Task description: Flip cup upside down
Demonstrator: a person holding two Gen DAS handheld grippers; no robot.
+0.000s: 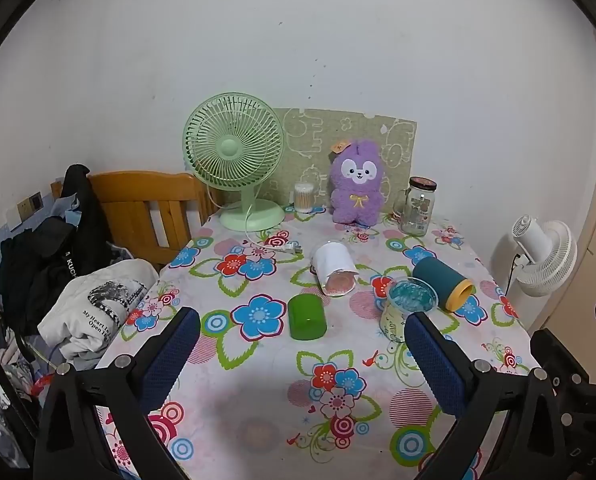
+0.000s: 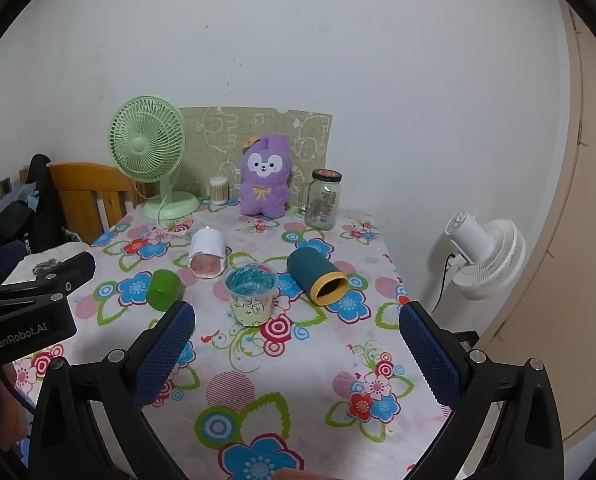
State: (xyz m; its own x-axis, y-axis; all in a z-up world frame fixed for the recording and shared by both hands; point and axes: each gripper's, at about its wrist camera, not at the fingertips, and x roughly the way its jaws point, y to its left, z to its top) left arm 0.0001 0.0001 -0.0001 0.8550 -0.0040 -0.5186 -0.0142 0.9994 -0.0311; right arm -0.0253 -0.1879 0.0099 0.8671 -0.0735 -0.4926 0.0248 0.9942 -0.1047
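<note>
Several cups sit on the floral tablecloth (image 1: 258, 380). A green cup (image 1: 307, 317) lies on its side, also in the right wrist view (image 2: 163, 290). A white-sleeved clear cup (image 1: 334, 267) lies on its side (image 2: 207, 253). A teal cup with a yellow rim (image 1: 444, 283) lies on its side (image 2: 317, 276). A pale yellow cup with a clear base (image 1: 408, 312) stands upside down (image 2: 252, 294). My left gripper (image 1: 302, 344) is open and empty, short of the green cup. My right gripper (image 2: 298, 340) is open and empty, short of the yellow cup.
At the table's back stand a green desk fan (image 1: 234, 160), a cotton swab tub (image 1: 304, 197), a purple plush rabbit (image 1: 356, 184) and a glass jar (image 1: 418, 206). A wooden chair (image 1: 146, 204) and piled clothes (image 1: 90, 304) are left. A white fan (image 1: 546, 256) stands right.
</note>
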